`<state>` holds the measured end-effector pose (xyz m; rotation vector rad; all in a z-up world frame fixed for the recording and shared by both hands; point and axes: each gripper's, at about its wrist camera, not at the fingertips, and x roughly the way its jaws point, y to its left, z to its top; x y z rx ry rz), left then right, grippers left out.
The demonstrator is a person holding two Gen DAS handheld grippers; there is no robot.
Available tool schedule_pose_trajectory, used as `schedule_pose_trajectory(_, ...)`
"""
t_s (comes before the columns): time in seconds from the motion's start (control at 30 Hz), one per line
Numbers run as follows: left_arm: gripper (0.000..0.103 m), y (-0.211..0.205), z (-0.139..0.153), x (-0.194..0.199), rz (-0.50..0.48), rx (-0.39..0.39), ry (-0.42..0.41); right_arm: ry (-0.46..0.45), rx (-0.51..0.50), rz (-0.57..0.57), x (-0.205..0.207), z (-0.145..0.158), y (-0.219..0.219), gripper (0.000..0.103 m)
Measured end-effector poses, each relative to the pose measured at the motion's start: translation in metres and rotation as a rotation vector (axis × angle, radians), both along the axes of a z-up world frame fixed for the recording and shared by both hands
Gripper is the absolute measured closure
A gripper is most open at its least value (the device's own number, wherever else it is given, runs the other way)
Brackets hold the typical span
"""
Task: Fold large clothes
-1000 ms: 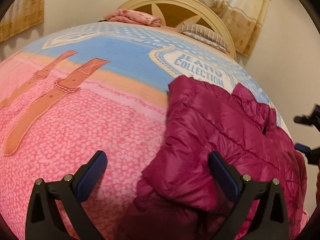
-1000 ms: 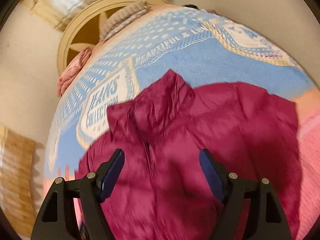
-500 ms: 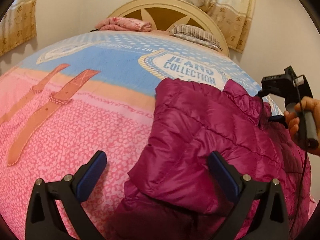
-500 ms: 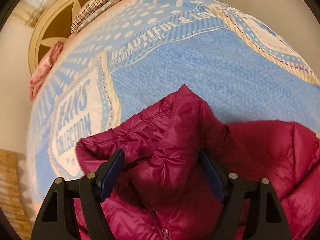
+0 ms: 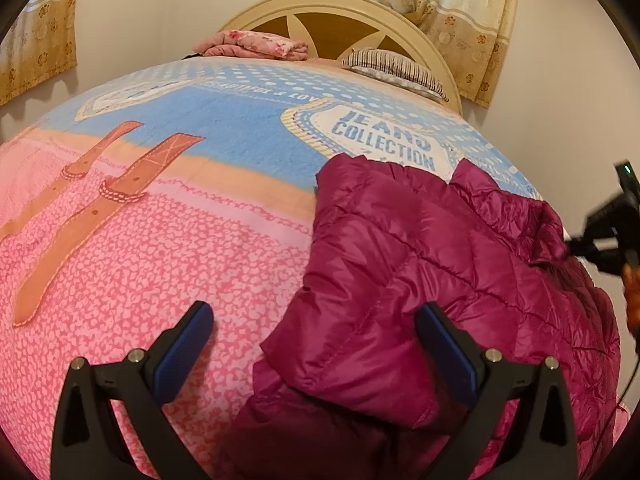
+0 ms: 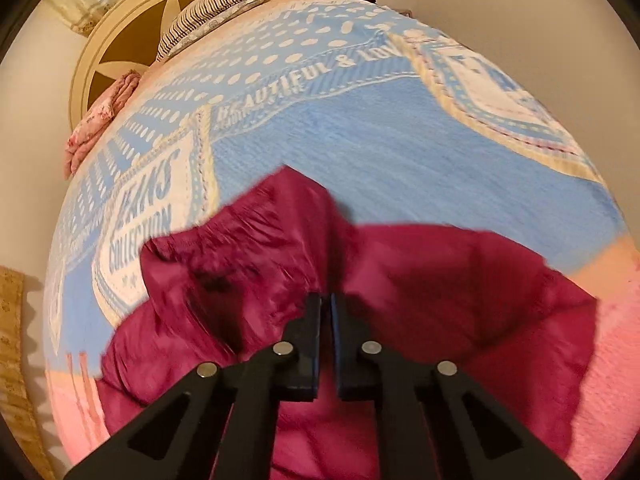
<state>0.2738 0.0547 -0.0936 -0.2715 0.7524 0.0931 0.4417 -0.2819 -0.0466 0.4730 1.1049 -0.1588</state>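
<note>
Right gripper (image 6: 326,312): jaws have just been closing and now sit together, pinching a thin fold of the magenta puffer jacket (image 6: 420,280) at the collar end. I judge the collar grip is meant to give a handle for lifting or dragging that end over in a fold. The view is blurred, so exactly which seam is caught is unclear.

Left gripper (image 5: 316,344): jaws wide apart, clamped on nothing. It hovers over the jacket's near edge, one pad above the folded-over sleeve or side panel, the other above bare bedspread (image 5: 160,240). It is probably waiting to pin or take the lower part once the collar end moves.

The jacket lies on the bedspread, partly over the "JEANS COLLECTION" print, on the side of the bed away from the printed orange straps (image 5: 100,200). One flap is already laid over the body, so the fold looks partway done.

Beyond the jacket, toward the headboard (image 5: 340,12): a striped pillow (image 5: 396,68) and a pink folded cloth (image 5: 252,44), both well apart from the jacket. The person's hand (image 5: 632,292) on the right gripper's handle shows just beside the jacket's collar end.
</note>
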Motion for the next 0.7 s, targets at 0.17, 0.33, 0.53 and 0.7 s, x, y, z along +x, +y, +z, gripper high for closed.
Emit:
schedule_pose_trajectory(0.17, 0.000, 0.000, -0.001, 0.000, -0.003, -0.001, 0.008, 0.040, -0.046, -0.005, -0.036, -0.024, -0.020, 0.100)
schedule_pose_trajectory(0.33, 0.000, 0.000, -0.001, 0.000, -0.004, 0.001, 0.010, -0.075, 0.029, -0.047, -0.052, -0.023, -0.032, 0.101)
schedule_pose_trajectory(0.53, 0.000, -0.001, -0.002, 0.002, -0.008, 0.011, 0.017, -0.131, 0.047, 0.052, -0.008, 0.025, -0.008, 0.073)
schedule_pose_trajectory(0.7, 0.000, -0.001, -0.004, 0.004, -0.012, -0.002, 0.021, -0.146, 0.074, 0.035, 0.027, 0.023, 0.001, 0.013)
